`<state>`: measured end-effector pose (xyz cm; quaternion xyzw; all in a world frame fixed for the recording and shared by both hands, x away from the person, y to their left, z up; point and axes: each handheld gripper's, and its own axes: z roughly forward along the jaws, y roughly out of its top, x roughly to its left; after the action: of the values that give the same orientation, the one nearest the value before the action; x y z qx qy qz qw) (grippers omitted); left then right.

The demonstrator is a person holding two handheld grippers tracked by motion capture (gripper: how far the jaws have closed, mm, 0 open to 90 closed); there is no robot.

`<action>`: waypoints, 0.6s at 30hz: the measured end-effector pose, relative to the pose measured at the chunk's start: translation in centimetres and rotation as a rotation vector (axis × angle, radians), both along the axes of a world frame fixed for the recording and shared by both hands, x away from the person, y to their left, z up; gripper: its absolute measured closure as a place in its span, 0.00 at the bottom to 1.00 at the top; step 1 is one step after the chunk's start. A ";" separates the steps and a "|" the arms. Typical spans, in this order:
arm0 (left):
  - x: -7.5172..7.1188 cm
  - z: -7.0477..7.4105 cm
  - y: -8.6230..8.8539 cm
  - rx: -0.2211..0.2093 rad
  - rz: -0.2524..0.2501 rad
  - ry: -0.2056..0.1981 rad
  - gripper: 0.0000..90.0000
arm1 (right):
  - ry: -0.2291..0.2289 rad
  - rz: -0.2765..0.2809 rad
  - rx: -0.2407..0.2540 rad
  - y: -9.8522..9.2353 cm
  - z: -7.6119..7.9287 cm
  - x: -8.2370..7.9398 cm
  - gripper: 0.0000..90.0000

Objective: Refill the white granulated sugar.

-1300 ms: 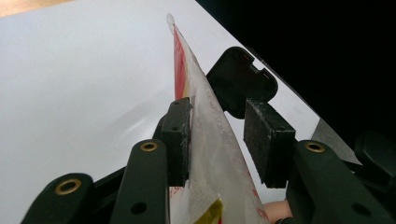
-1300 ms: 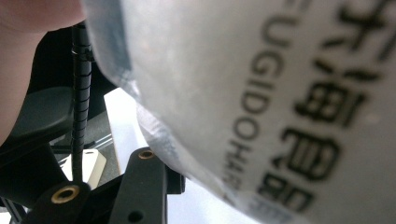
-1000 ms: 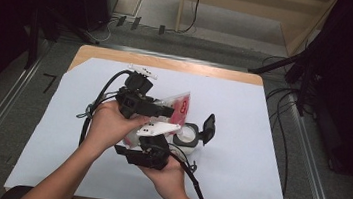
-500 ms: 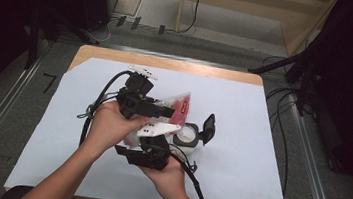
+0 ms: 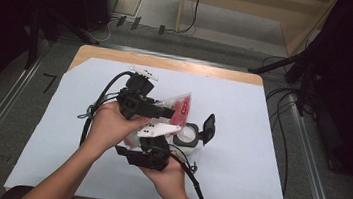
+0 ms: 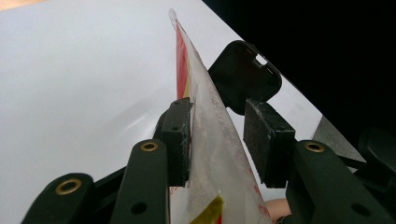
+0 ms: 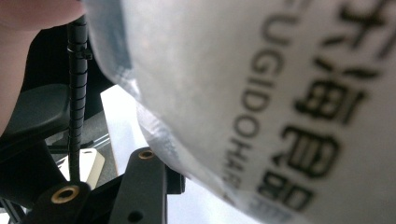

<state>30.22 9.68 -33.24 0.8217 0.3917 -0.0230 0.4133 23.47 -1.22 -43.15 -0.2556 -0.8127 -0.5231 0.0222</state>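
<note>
the work in hand appears to be emptying a plastic pouch into a small container with a hinged black lid.

position of parts
- the pouch is held off the white-covered tabletop, above and just beside the container, between the two hands.
- the container stands on the tabletop, lid swung open and upright at its far side.

left hand-held gripper
- the pouch runs edge-on between the jaws. the left pad lies against the film; the right pad stands apart from it, with a visible gap. judged as not clamped: the pouch rests against one pad.
- in the high view this hand-held gripper points toward the pouch's red-printed end.

right hand-held gripper
- in the right gripper view the pouch lies over the jaws, very close to the lens, printed lettering visible. one jaw arm shows at the bottom; the pads are covered. whether it grips the pouch cannot be told.

progress (judgement)
- done: lid opened, pouch lifted and brought over to the container.
- not confirmed: whether the pouch is opened; no contents are seen falling.
- left: tilt or open the pouch over the container mouth, empty it, set it down, close the lid.
</note>
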 end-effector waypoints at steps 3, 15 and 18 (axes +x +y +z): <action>0.0 0.0 0.0 0.000 0.000 0.000 0.70 | 0.000 0.001 0.000 0.0 0.0 0.0 0.71; 0.0 0.0 0.0 0.003 0.001 0.001 0.70 | 0.000 0.000 0.000 0.0 0.0 0.0 0.71; 0.0 0.0 0.0 0.004 0.001 0.002 0.70 | 0.001 0.000 0.000 0.0 0.0 0.0 0.71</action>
<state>30.20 9.65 -33.23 0.8223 0.3926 -0.0226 0.4113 23.44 -1.21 -43.18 -0.2560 -0.8127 -0.5230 0.0225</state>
